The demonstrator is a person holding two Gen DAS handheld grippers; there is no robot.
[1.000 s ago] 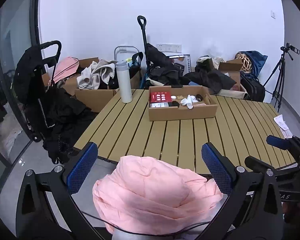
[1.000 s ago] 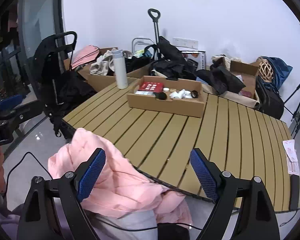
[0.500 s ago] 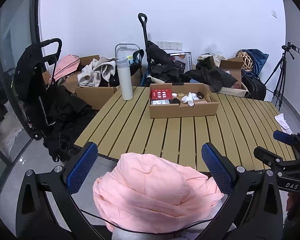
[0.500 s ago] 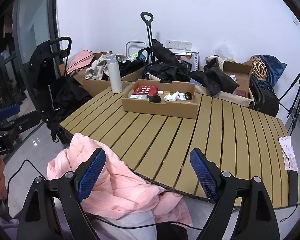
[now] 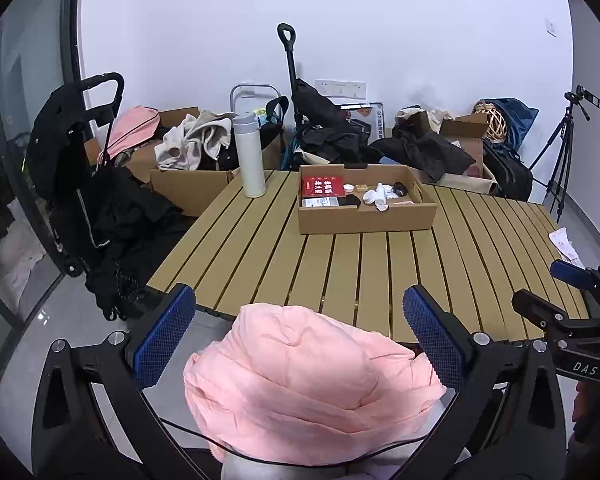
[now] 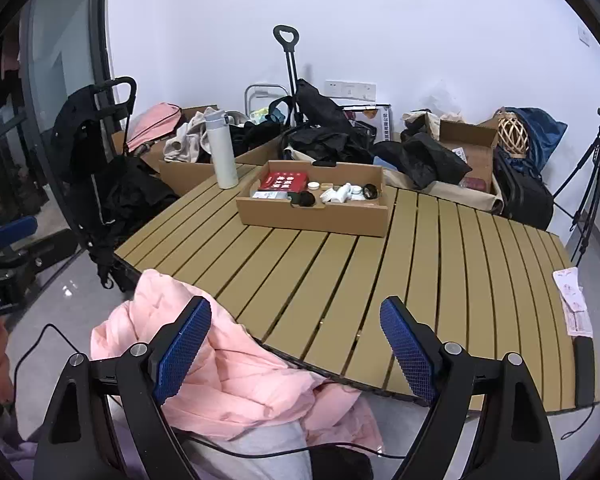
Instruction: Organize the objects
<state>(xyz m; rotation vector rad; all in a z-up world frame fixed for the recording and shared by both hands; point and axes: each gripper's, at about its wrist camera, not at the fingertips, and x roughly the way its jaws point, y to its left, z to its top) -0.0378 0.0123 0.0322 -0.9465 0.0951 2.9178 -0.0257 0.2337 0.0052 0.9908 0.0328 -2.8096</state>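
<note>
Box: we see an open cardboard box [image 5: 366,210] on the far half of the slatted table [image 5: 340,264], well apart from both our grippers.
Box contents: a red packet [image 5: 323,186], white bottles [image 5: 376,196] and a black round thing [image 5: 353,200] lie inside; smaller items are too small for us to name.
Flask: a tall white flask [image 5: 250,156] stands upright on the table, left of the box and apart from it.
Left gripper: our left gripper [image 5: 296,334] is spread wide with nothing between its blue pads, held over a pink jacket [image 5: 312,384] at the table's near edge.
Right gripper: our right gripper [image 6: 296,344] is likewise spread wide and holds nothing, above the near table edge, with the pink jacket under its left finger.
Paper: a printed sheet [image 6: 574,304] lies at the table's right edge.
Surroundings: boxes of clothes [image 5: 192,144], dark bags and a tripod [image 5: 560,160] stand behind the table by the white wall.
</note>
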